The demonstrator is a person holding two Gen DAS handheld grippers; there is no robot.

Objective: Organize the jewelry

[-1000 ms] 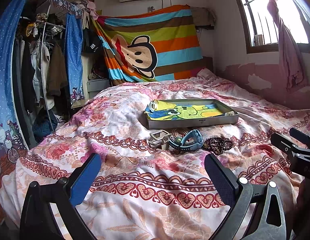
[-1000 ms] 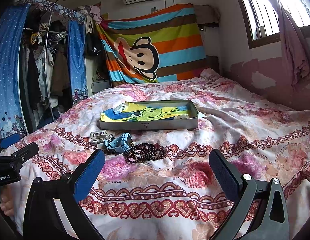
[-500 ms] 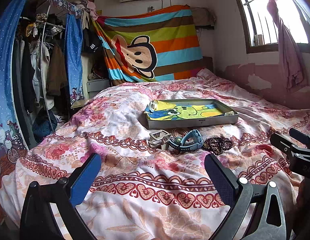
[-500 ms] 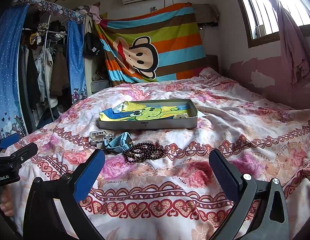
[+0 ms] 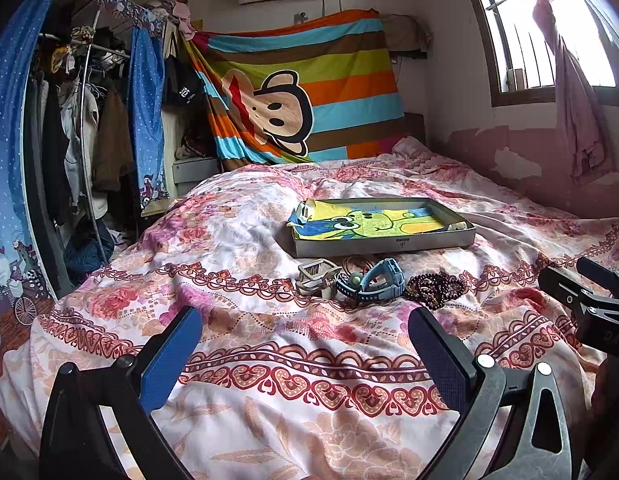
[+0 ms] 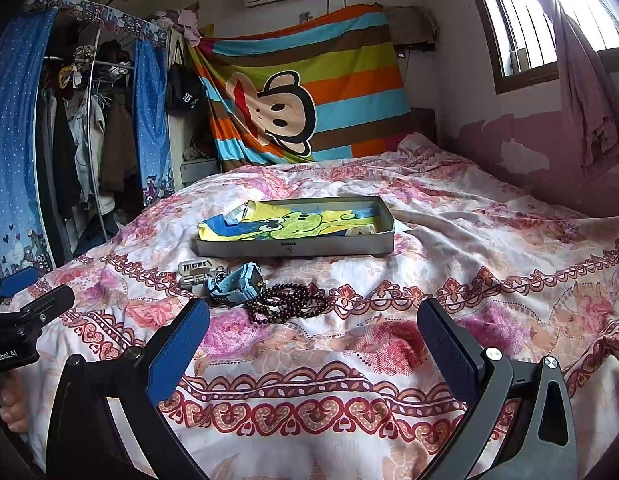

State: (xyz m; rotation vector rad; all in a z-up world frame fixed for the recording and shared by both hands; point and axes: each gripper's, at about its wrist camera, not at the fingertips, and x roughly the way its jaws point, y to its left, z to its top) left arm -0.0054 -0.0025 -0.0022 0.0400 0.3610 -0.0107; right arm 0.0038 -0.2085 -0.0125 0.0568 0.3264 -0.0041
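On the flowered bedspread, a shallow gray box lay lined with a cartoon cloth — presumably the place meant for the jewelry. Just before it sat a pale clip, a blue watch and dark beads, close together. The left gripper and right gripper hovered wide open and empty — well short of the pile, ready to reach.
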